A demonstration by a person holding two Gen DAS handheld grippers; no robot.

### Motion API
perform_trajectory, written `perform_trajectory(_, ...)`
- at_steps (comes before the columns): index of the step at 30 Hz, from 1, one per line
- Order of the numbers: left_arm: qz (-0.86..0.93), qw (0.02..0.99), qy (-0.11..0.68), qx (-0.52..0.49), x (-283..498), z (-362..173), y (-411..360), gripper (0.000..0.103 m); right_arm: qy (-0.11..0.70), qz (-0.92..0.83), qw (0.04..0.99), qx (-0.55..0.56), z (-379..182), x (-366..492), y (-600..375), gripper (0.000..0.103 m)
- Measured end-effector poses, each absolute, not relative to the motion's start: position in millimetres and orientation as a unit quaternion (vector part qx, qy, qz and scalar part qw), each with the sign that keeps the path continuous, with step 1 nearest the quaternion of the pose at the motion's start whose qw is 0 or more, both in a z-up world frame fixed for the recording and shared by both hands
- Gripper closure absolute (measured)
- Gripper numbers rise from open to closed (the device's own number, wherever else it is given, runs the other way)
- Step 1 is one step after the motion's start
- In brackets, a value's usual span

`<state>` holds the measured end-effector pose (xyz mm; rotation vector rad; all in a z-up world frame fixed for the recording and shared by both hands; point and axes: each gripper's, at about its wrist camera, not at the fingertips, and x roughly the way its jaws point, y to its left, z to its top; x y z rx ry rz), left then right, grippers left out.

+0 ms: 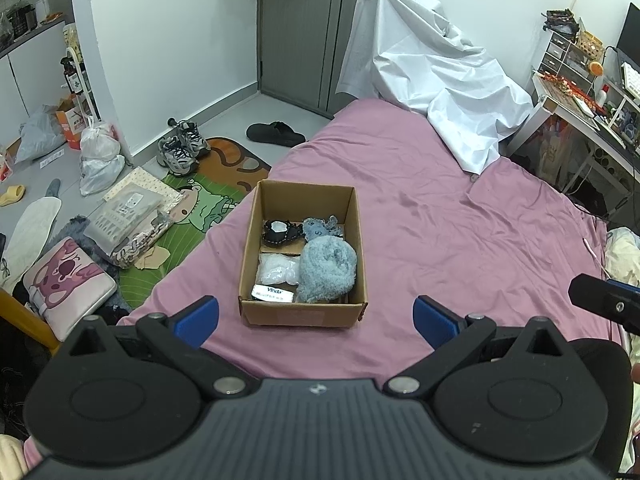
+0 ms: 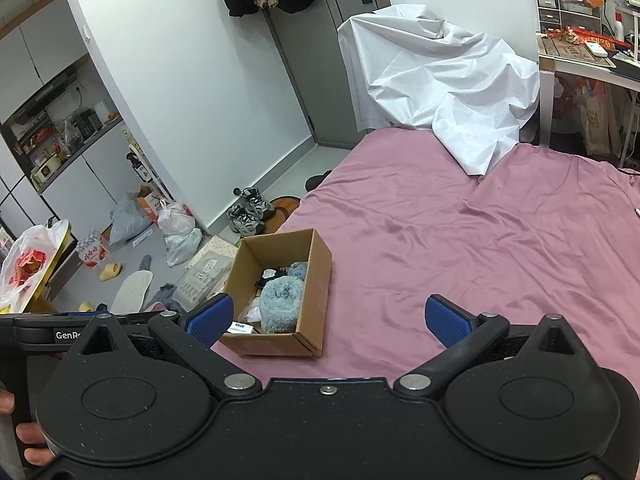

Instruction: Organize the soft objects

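An open cardboard box (image 1: 256,220) sits on the pink bed sheet (image 1: 440,232). Inside lie a rolled blue fluffy towel (image 1: 327,267), a small blue plush toy (image 1: 320,228), a black-and-white soft item (image 1: 280,231), a white plastic-wrapped bundle (image 1: 278,270) and a Vinda tissue pack (image 1: 273,293). My left gripper (image 1: 316,320) is open and empty, just in front of the box. My right gripper (image 2: 330,320) is open and empty, to the right of the box (image 2: 316,276), where the towel (image 2: 280,304) also shows.
A crumpled white sheet (image 1: 436,80) covers the bed's far end. Left of the bed the floor holds sneakers (image 1: 182,148), plastic bags (image 1: 100,156), a cartoon rug (image 1: 200,200) and a cushion (image 1: 68,280). A cluttered desk (image 1: 580,92) stands at the right.
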<state>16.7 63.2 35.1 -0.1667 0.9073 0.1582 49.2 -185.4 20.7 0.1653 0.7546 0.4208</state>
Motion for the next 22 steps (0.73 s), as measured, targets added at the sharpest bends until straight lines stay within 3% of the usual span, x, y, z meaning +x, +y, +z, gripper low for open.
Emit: perform_trajectory(22, 0.060, 0.898, 0.430, -0.071, 16.0, 36.2, 57.3, 0.001, 0.372, 0.202, 0.902, 0.080, 15.6, 52.2, -186.1, 0.000)
